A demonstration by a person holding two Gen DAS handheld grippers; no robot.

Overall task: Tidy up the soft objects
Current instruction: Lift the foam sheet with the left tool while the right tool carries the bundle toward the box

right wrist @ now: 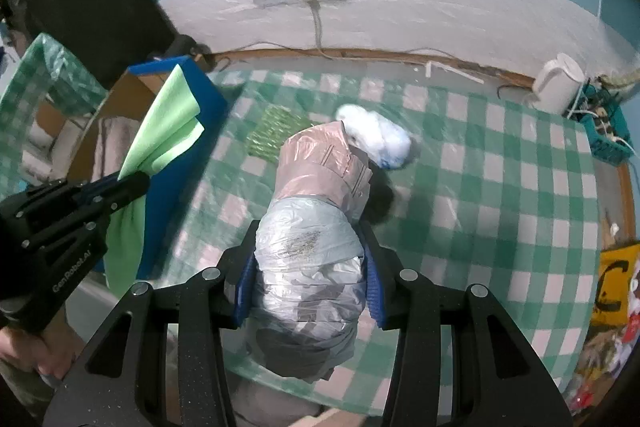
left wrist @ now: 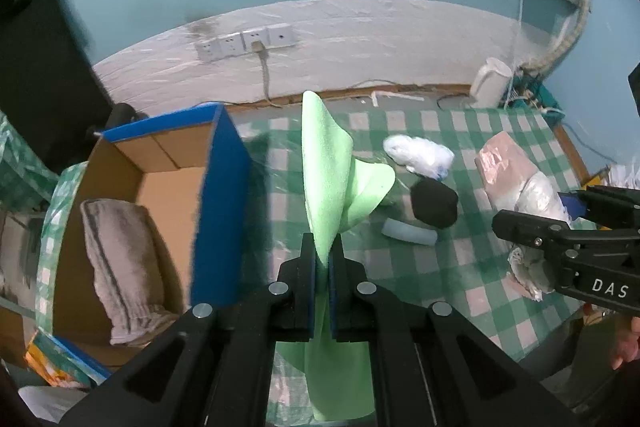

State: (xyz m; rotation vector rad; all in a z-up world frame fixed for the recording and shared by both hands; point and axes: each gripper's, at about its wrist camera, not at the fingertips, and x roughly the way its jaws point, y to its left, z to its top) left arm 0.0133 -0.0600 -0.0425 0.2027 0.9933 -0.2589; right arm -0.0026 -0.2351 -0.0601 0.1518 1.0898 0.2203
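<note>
My left gripper [left wrist: 322, 243] is shut on a light green cloth [left wrist: 326, 163], which stands up from the jaws and hangs below them. It hovers beside the blue-sided cardboard box [left wrist: 172, 187], where a grey towel [left wrist: 116, 259] lies. In the right wrist view my right gripper [right wrist: 310, 227] is shut on a bundle of pink and grey plastic bags [right wrist: 324, 163], lifted above the checked tablecloth [right wrist: 480, 187]. On the table lie a white plastic wad [left wrist: 418, 153], a black soft lump [left wrist: 434, 203] and a pale foam tube [left wrist: 408, 233]. The left gripper [right wrist: 136, 181] with the green cloth [right wrist: 168, 123] shows at the left.
A white kettle [right wrist: 558, 87] and a teal basket of cables [right wrist: 604, 131] stand at the table's far right corner. A yellow bag [right wrist: 614, 287] lies off the right edge. A green patterned sheet [right wrist: 272, 131] lies near the box. A wall with sockets [left wrist: 248, 41] runs behind.
</note>
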